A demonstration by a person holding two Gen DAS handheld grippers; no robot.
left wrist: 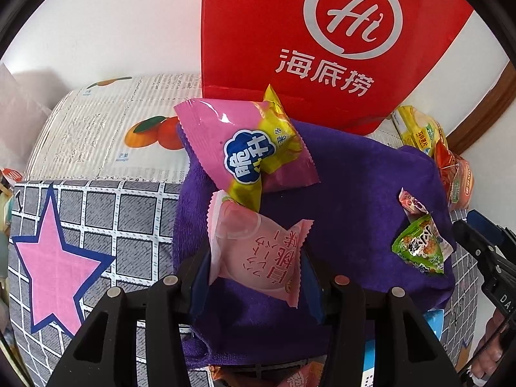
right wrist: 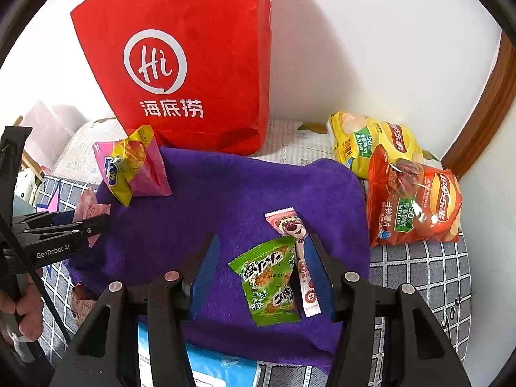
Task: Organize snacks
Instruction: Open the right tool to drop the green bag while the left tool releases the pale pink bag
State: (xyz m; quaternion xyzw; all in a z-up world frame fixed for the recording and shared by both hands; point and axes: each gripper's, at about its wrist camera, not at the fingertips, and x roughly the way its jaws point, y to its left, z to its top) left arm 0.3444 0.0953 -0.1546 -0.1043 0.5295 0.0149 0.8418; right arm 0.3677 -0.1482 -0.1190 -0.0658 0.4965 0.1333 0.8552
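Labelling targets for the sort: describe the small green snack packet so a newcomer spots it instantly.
Start at the tall red paper bag against the wall; a purple towel lies in front of it. On the towel's near right part lies the green packet, beside a narrow pink-and-white stick wrapper. It is the only green packet there.

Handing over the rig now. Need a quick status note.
Left gripper: shut on peach packet, over the towel.
Right gripper: open, astride green packet and bear stick on the towel, gripping neither.
Pink-yellow packet lies on the towel in front of the red bag. Yellow chips and orange chips lie right of the towel.
Done: nothing visibly sorted.
Left: all six snacks.
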